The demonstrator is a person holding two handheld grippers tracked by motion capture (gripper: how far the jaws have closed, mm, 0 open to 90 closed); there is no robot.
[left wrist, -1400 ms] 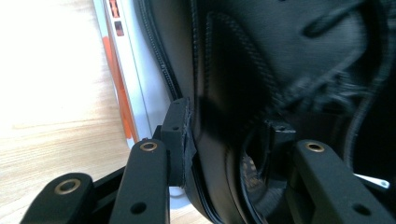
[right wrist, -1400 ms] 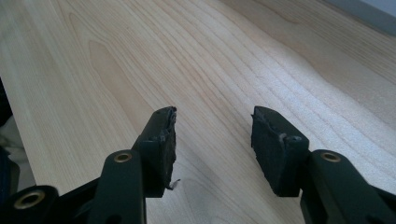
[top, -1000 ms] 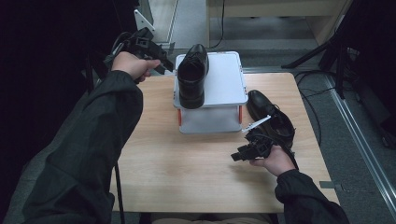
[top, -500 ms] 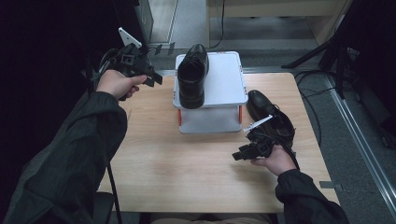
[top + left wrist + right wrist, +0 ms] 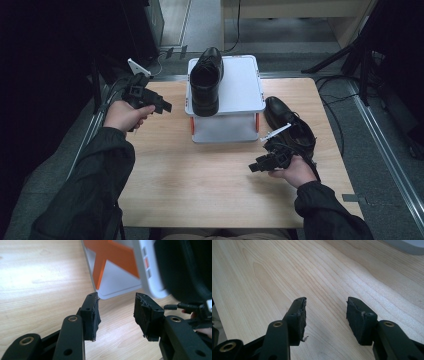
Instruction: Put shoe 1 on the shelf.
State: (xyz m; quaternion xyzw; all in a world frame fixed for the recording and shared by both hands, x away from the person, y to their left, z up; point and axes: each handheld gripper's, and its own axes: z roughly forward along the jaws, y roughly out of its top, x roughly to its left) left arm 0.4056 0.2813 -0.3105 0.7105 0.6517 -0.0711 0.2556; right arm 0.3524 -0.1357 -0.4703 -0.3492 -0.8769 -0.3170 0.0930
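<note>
Dim floor and dark gear are ringing the pale wooden table (image 5: pixel 200 190), where a white box (image 5: pixel 245 85) is sitting at twelve o'clock with one black shoe (image 5: pixel 206 80) resting on its lid. Over the last second the left gripper (image 5: pixel 162 106) has been drawing back from that shoe toward ten o'clock, jaws apart and empty, which suggests the first shoe is placed. The right gripper (image 5: pixel 255 167), also spread and empty, is staying at four o'clock just beside the second shoe (image 5: pixel 290 122) lying at three o'clock, probably the next pickup.
</note>
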